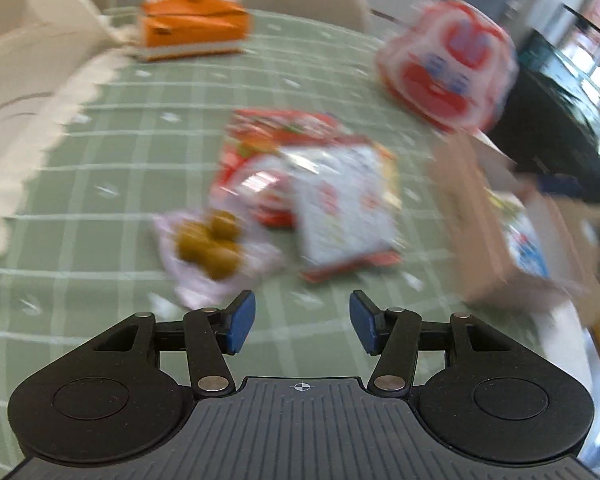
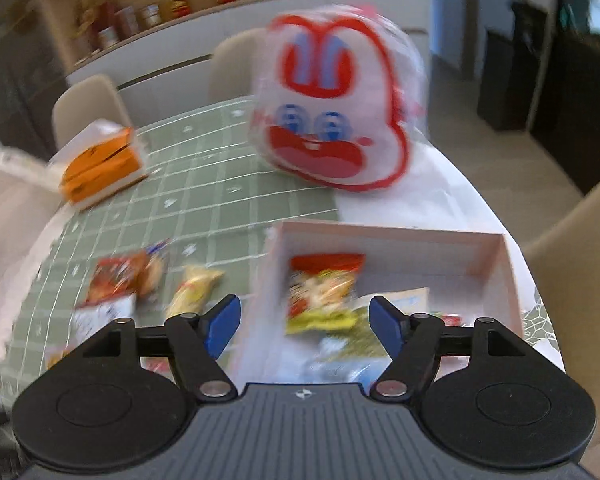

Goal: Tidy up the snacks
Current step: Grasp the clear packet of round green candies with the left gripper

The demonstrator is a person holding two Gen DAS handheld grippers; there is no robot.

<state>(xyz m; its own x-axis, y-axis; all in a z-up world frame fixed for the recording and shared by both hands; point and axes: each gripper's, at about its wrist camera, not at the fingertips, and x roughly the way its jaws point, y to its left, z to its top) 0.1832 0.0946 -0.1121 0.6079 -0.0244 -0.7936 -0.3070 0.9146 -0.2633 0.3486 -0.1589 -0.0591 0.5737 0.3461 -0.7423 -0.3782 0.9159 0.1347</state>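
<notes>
In the left wrist view my left gripper is open over the green checked tablecloth, nothing between its blue pads. Just ahead lie a clear packet of brown balls, a white and red snack bag and a red bag under it. In the right wrist view my right gripper is open above the near edge of a shallow cardboard box. Inside the box lies a red and yellow snack packet with other packets. Nothing is pressed between the pads. More snacks lie left of the box.
A large white and red rabbit-face bag stands behind the box, also the rabbit-face bag at the far right. An orange tissue box sits at the back. Beige chairs surround the table; a shelf with jars lines the wall.
</notes>
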